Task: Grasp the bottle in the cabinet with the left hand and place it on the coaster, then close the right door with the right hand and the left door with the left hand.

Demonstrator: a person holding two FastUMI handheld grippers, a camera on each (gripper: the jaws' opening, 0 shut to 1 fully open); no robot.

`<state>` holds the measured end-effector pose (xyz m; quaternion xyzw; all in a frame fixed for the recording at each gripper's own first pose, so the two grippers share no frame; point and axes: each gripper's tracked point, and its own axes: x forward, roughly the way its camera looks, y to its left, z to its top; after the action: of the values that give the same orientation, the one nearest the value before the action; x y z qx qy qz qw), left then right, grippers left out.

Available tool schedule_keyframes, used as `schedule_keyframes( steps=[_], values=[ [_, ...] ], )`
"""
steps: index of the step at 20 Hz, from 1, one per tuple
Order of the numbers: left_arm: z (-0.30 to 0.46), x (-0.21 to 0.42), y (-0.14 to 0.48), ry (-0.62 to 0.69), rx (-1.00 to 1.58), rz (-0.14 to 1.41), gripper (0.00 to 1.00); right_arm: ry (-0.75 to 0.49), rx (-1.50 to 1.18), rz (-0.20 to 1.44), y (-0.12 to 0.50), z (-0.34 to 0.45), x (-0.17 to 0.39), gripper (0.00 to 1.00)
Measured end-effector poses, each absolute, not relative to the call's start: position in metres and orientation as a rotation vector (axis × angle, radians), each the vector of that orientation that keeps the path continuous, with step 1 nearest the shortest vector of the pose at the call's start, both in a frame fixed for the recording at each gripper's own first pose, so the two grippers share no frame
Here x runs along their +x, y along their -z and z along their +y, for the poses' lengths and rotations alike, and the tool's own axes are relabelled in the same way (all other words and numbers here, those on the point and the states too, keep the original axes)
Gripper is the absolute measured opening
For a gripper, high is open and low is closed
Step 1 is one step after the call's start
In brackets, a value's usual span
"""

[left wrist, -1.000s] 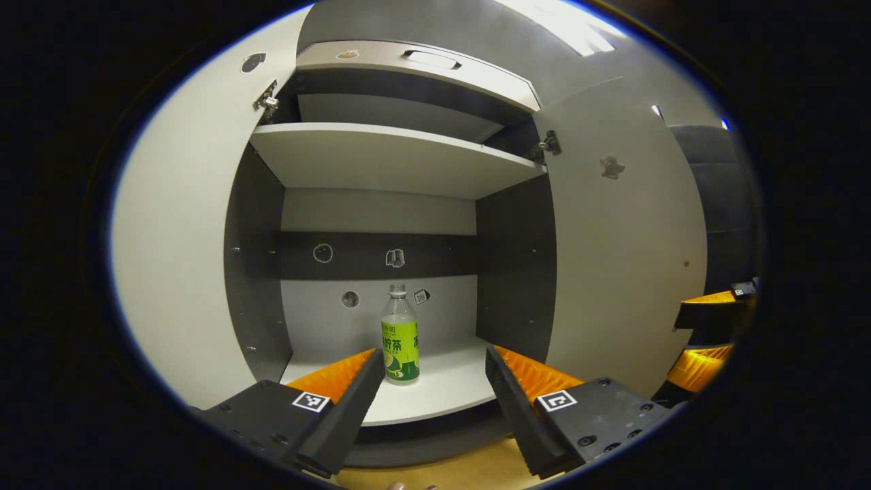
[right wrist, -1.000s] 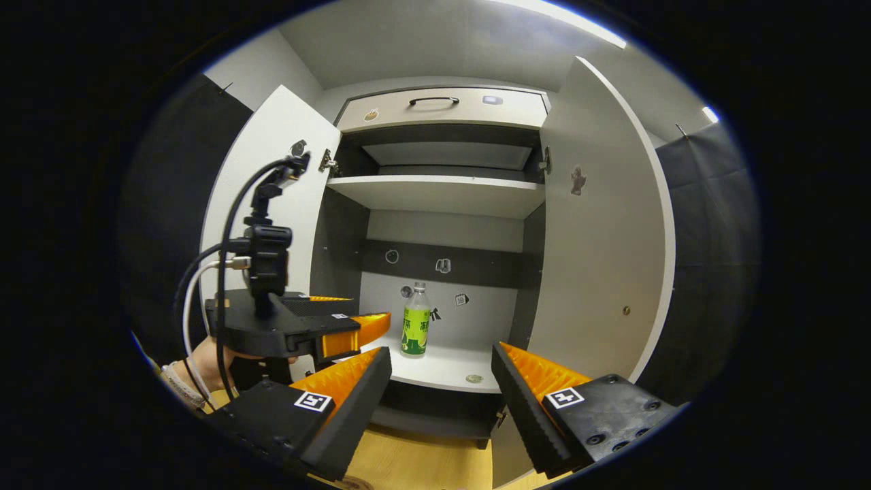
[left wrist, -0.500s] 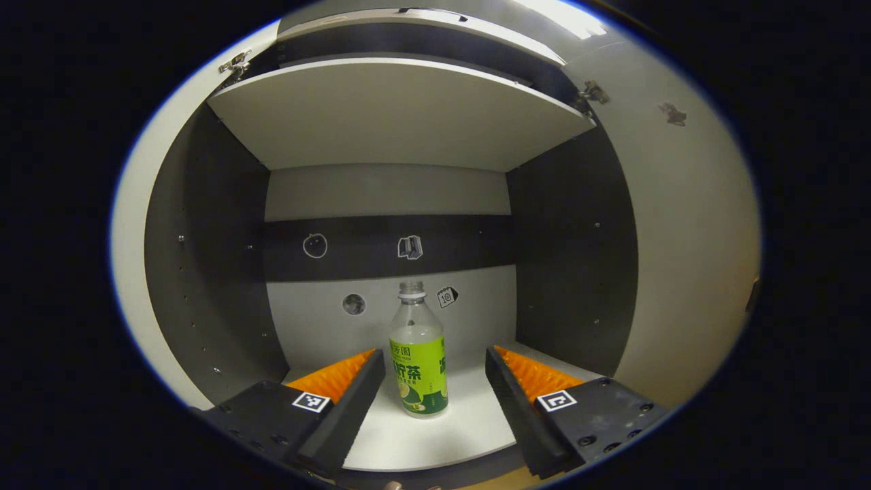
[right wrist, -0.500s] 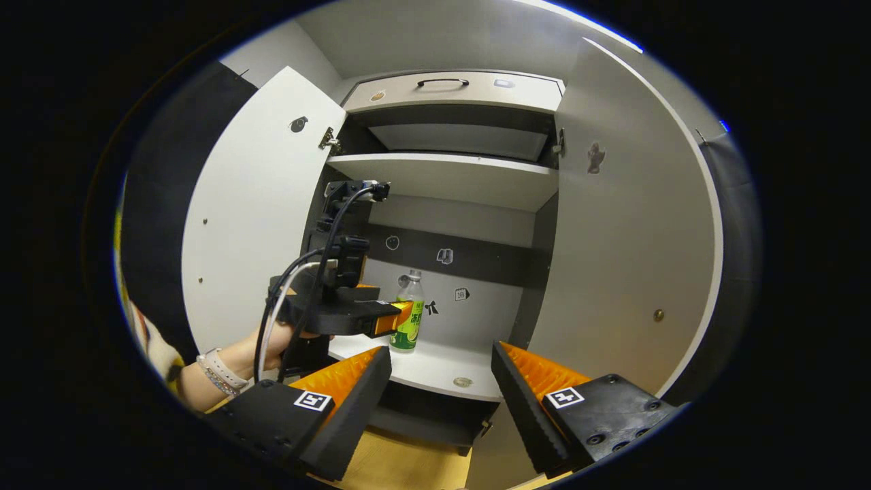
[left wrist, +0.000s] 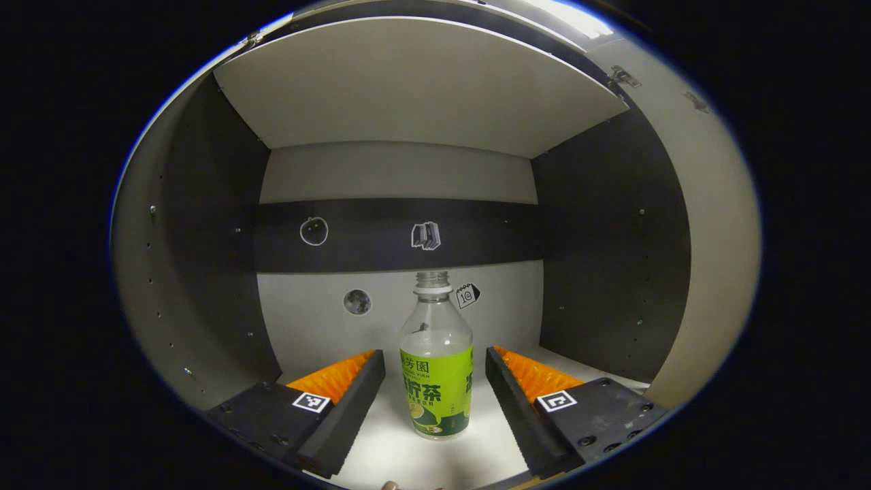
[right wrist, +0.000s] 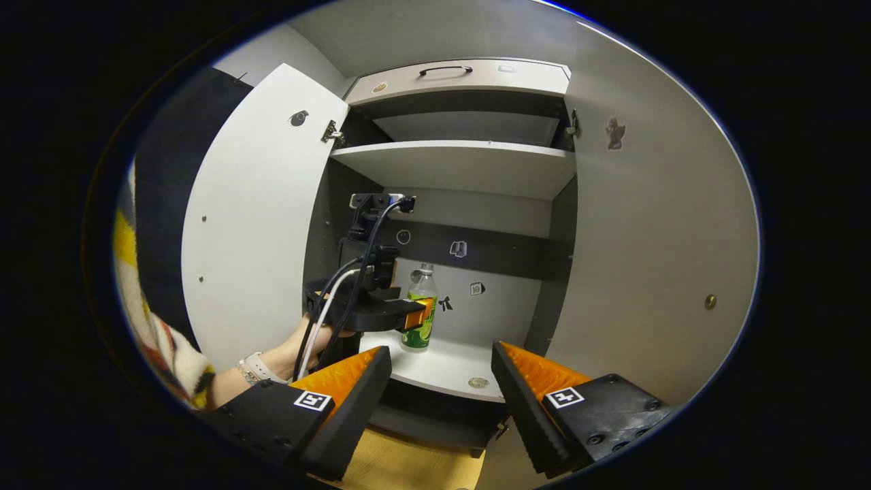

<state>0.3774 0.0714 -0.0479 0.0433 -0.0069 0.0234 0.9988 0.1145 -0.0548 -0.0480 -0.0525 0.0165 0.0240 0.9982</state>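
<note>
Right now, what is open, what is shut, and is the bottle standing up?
Bottle: upright on the shelf, not gripped.
Left gripper: open, fingers either side of the bottle.
Right gripper: open, empty.
Left door: open.
Right door: open.
Drawer: shut.

1. A recording booth set up like a home storage corner: a white cabinet (right wrist: pixel 463 170) with both doors open, a drawer (right wrist: pixel 463 73) above.
2. Small stickers (left wrist: pixel 426 236) dot the back panel.
3. Black cloth wall (right wrist: pixel 167 170) stands beside it.
</note>
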Motion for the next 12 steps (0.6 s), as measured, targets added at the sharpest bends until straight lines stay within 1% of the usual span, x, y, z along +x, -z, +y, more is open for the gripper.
schedule_keyframes(
  steps=[4,8,12],
  values=[
    [0.072,0.392,0.050,-0.049,0.119,-0.026,0.94,-0.055,-0.091,0.044,0.053,-0.055,0.122,0.98],
    [0.069,0.409,0.058,-0.027,0.101,-0.017,0.94,-0.050,-0.102,0.052,0.057,-0.057,0.127,0.98],
    [0.072,0.420,0.064,-0.035,0.098,-0.015,0.94,-0.038,-0.104,0.066,0.062,-0.062,0.131,0.98]
  ],
)
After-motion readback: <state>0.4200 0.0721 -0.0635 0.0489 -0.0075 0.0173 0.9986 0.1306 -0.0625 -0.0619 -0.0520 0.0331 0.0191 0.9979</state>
